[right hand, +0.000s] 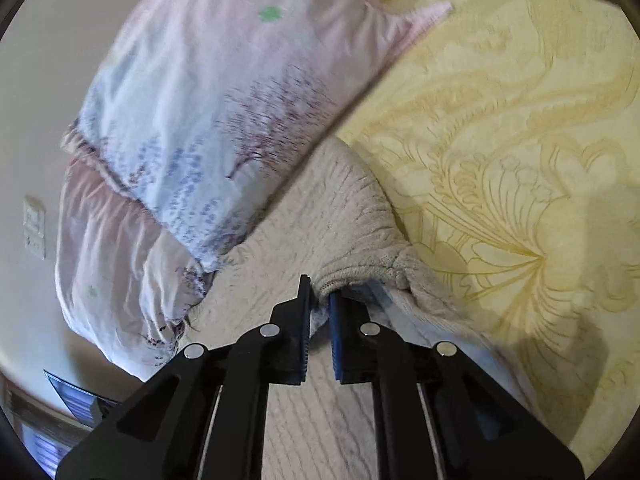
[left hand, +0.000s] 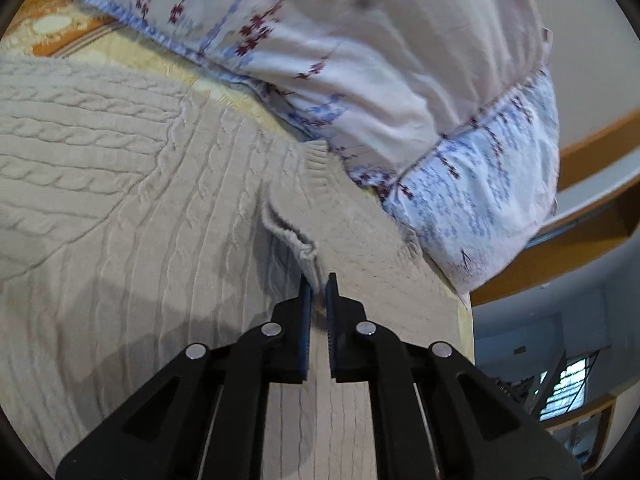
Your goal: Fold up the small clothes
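Note:
A beige cable-knit sweater (left hand: 132, 184) lies spread on the bed. My left gripper (left hand: 319, 282) is shut on a ribbed edge of the sweater, which bunches up just ahead of the fingertips. The sweater also shows in the right wrist view (right hand: 320, 216), where a folded part rises in a hump. My right gripper (right hand: 320, 286) is shut on the sweater's thick knit edge, with the cloth pinched between the blue pads.
A floral pillow (left hand: 360, 80) lies against the sweater's far side; it also shows in the right wrist view (right hand: 192, 120). A yellow patterned bedspread (right hand: 520, 140) covers the bed. The bed edge (left hand: 466, 320) drops off to the right of my left gripper.

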`<act>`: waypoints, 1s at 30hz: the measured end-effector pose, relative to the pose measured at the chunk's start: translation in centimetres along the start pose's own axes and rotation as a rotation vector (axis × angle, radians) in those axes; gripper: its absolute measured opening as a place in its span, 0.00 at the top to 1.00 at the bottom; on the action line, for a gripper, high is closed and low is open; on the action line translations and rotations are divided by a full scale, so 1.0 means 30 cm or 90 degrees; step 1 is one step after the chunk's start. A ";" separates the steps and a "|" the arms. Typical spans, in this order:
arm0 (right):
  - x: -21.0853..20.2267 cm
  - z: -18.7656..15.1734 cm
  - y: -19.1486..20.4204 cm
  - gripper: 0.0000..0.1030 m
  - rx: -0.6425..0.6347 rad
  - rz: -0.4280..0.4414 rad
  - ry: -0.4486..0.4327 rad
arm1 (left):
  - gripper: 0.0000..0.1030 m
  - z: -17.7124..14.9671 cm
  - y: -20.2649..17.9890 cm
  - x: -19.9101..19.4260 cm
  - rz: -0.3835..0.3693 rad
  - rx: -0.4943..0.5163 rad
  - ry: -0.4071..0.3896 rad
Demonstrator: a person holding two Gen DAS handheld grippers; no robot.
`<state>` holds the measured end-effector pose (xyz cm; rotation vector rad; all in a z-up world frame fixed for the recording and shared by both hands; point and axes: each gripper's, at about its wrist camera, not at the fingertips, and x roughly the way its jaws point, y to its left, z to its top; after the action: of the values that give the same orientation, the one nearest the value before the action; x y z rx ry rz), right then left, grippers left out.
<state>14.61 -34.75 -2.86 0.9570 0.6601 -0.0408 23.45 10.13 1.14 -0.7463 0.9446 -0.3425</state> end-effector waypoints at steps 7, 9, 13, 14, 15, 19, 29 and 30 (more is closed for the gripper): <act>0.043 -0.045 -0.026 0.91 -0.017 -0.077 0.023 | 0.93 -0.036 0.052 0.019 0.048 0.000 0.031; 0.036 -0.051 -0.016 0.87 -0.032 -0.092 0.019 | 0.90 -0.037 0.062 0.024 0.043 -0.001 0.032; -0.017 -0.064 0.018 0.48 -0.059 -0.125 -0.013 | 0.61 -0.043 0.058 -0.026 0.034 0.010 0.028; -0.032 -0.070 0.026 0.45 -0.066 -0.125 -0.025 | 0.54 -0.045 0.061 -0.054 0.029 0.015 0.021; -0.048 -0.079 0.038 0.44 -0.081 -0.128 -0.037 | 0.42 -0.047 0.071 -0.090 0.028 0.017 0.010; -0.055 -0.122 0.082 0.34 -0.129 -0.103 -0.033 | 0.35 -0.050 0.168 -0.283 0.044 0.009 -0.053; 0.040 -0.265 0.166 0.34 -0.213 0.013 0.068 | 0.42 -0.024 0.546 -0.673 0.118 -0.179 -0.220; 0.041 -0.274 0.172 0.34 -0.222 0.018 0.070 | 0.43 -0.016 0.575 -0.688 0.111 -0.199 -0.228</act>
<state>13.08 -25.10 -2.94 0.6352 0.7270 0.1480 10.71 33.82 1.23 -0.9653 0.7215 0.0952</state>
